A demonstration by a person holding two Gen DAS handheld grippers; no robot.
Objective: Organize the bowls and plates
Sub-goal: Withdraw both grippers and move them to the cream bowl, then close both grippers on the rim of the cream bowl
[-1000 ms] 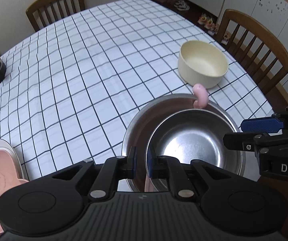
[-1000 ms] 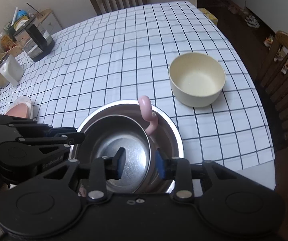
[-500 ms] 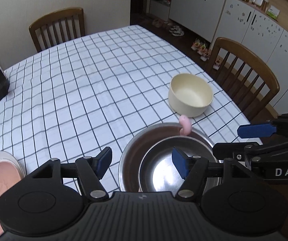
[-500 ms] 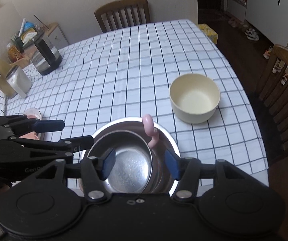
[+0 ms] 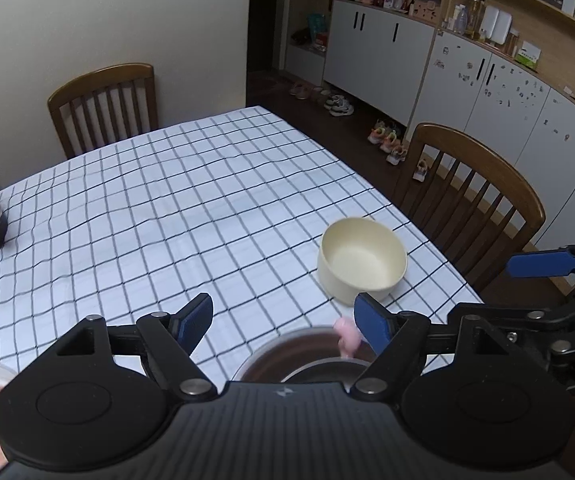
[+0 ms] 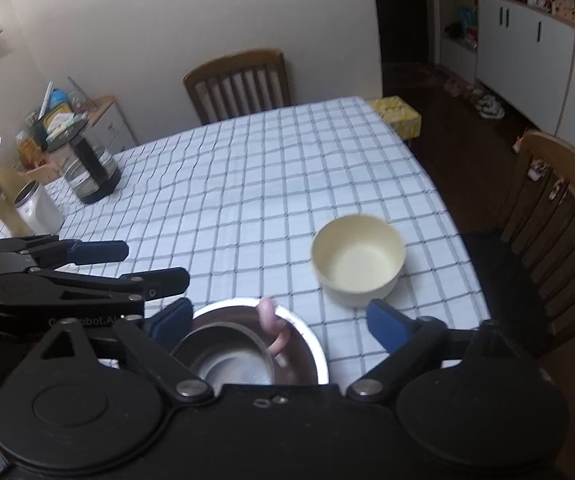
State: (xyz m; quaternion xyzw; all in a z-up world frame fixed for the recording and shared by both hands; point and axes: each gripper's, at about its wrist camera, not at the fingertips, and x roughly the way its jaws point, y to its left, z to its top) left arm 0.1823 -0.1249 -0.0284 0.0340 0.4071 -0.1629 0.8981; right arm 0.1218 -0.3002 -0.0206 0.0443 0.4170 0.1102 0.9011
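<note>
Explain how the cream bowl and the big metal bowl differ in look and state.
The cream bowl is matte and pale; the big metal bowl is shiny steel. The cream bowl is empty, while the metal bowl holds a smaller metal bowl and a pink hook-shaped thing. The cream bowl has steep sides; the metal bowl is wider. Both stand upright on the checked tablecloth, apart.

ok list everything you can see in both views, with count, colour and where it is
steel bowls: 2, silver, nested, near table edge
pink hook: 1, on the small bowl's rim
cream bowl: 1, right of centre on the table
tablecloth: 1, white with dark grid
kettle: 1, black and glass, far left
white cup: 1, left edge
chairs: 2, brown wood, far end and right side
yellow box: 1, floor past the table
left gripper: 1, black, blue pads, open
right gripper: 1, same, open
</note>
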